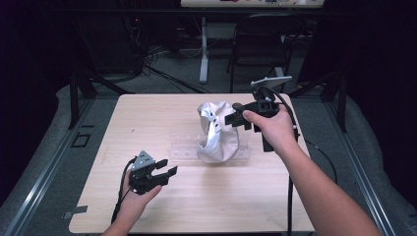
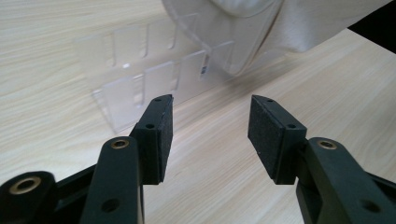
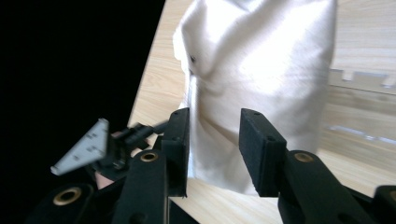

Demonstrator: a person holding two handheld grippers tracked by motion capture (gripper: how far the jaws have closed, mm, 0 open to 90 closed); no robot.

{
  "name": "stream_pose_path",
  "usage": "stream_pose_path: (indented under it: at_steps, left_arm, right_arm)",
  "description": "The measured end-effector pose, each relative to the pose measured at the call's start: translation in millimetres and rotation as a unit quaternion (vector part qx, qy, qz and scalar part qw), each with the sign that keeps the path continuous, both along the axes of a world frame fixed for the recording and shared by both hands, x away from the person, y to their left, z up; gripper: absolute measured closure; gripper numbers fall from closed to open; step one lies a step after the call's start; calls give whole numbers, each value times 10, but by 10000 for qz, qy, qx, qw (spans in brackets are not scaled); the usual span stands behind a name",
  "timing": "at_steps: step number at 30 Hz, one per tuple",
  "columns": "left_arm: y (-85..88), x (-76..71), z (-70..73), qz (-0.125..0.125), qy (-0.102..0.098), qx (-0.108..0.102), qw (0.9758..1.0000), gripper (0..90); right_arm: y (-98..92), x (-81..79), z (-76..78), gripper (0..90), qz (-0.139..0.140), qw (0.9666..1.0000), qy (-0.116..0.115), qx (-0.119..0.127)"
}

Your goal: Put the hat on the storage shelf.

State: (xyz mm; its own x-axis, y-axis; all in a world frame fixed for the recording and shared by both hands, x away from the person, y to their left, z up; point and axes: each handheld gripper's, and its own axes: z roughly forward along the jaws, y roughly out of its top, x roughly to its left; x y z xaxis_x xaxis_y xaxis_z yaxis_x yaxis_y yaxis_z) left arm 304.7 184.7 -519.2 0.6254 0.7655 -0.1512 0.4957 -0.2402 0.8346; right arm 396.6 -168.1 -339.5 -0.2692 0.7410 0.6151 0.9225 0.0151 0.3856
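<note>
the white bag (image 1: 216, 132) stands crumpled and upright on the wooden surface (image 1: 162, 206), a little right of its middle, set on a clear plastic rack (image 1: 189, 149) that lies flat under and beside it. the right gripper (image 1: 231, 119) is up against the bag's right side, its jaws parted with the cloth just ahead of them; in the right gripper view the bag (image 3: 261, 84) sits beyond the two pads (image 3: 254, 144), and i can't see either pad pressing on it. the left gripper (image 1: 164, 169) hangs low over the surface near the front left, well apart from the bag, jaws spread wide with nothing between them. its own view looks across bare wood at the clear rack (image 2: 140, 79).
</note>
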Motion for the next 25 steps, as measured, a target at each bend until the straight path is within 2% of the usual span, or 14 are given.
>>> stream_pose_path:
  at_steps: [3,6,9,11,15,18,20,22,25]
  left_arm:
    - [63,23,-54,86,36,37,9999,486]
    - [101,48,-103,202,95,-10,9998,479]
    - [122,61,-131,162,97,88,9998,478]
    - [115,58,-147,203,64,57,9998,478]
    - [116,56,-161,207,80,58,9997,478]
    - [111,37,-163,261,-34,197,9995,474]
    - [107,29,-164,332,-68,181,9993,470]
    - [107,29,-163,308,-100,183,9993,467]
    - [85,27,-165,224,-107,203,9995,463]
  right_arm:
    - [-41,-83,-48,598,58,9999,-91,-43]
    - [-96,-154,-99,582,34,9997,-198,-118]
    - [-173,-221,-174,575,9,9996,-231,-151]
    - [-231,-272,-233,570,-9,9994,-256,-217]
    - [-334,-351,-349,558,-25,9996,-244,-168]
    - [-397,-407,-440,549,-61,9996,-236,-151]
    - [-432,-447,-498,542,-84,9994,-249,-202]
    - [-459,-490,-541,533,-92,9992,-319,-232]
    - [-509,-592,-633,519,-159,9975,-649,-225]
